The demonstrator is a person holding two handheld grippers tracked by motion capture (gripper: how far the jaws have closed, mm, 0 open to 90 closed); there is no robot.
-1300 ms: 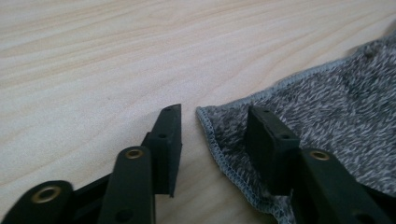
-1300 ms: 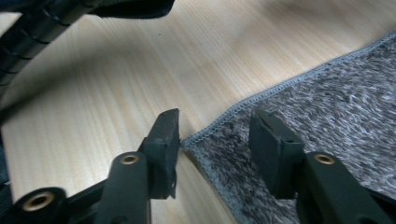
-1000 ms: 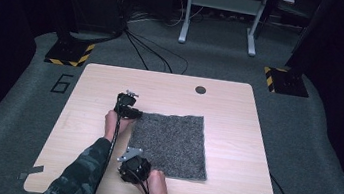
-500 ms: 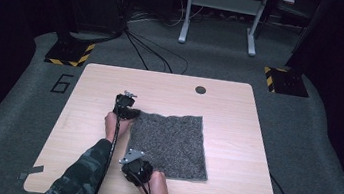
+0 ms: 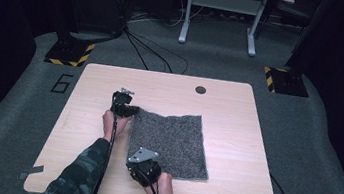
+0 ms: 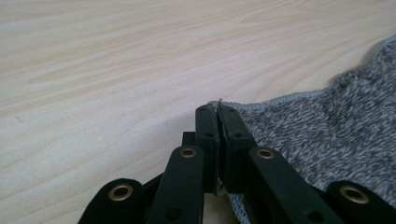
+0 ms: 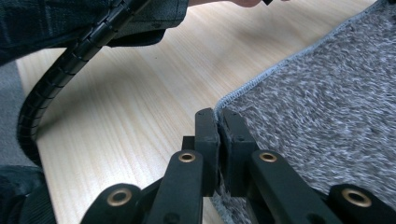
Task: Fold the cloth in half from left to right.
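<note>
table (image 5: 238, 116): pale wood-grain top, rounded corners
cloth (image 5: 169, 142): fuzzy grey speckled square with a stitched hem, on the table's near middle
left gripper (image 6: 218, 108): clamped on the cloth's far-left corner, which is mostly hidden
right gripper (image 7: 218, 114): pinching the near-left corner, edge tucked between the jaws

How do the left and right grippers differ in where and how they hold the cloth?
The left gripper pinches the grey cloth at its far left corner; the right gripper pinches the near left corner. A grey plate shows atop the right gripper, none on the left. Both have jaws shut on the cloth's hemmed edge, on the table.
</note>
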